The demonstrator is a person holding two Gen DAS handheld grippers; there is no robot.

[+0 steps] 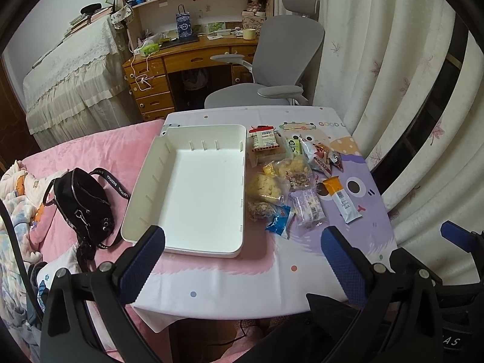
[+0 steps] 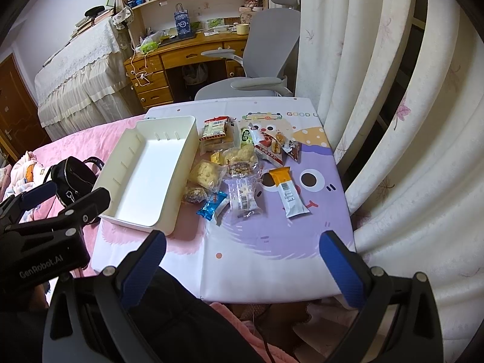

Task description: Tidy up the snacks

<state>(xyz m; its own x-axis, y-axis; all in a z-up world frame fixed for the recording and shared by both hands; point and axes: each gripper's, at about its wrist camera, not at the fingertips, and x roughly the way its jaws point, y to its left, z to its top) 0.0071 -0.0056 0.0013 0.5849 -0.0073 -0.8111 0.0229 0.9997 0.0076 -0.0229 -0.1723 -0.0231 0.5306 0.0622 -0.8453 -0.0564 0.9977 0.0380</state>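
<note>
An empty white plastic box [image 1: 193,242] [image 2: 121,163] lies on the left part of a small table with a cartoon cloth [image 1: 302,257] [image 2: 272,248]. To its right lies a loose heap of several snack packets: a yellow cracker bag [image 1: 264,186] [image 2: 204,174], a blue wrapper [image 1: 279,222] [image 2: 211,207], a clear bar pack [image 1: 308,207] [image 2: 243,198] and an orange-and-white bar [image 1: 341,198] [image 2: 287,190]. My left gripper [image 1: 243,260] is open above the table's near edge, holding nothing. My right gripper [image 2: 242,260] is open too, short of the snacks.
A black handbag [image 1: 81,205] [image 2: 72,178] rests on the pink bed [image 1: 90,151] left of the table. Curtains [image 1: 378,45] [image 2: 393,90] hang close on the right. A grey office chair [image 1: 281,57] and a wooden desk [image 1: 181,57] stand beyond the table.
</note>
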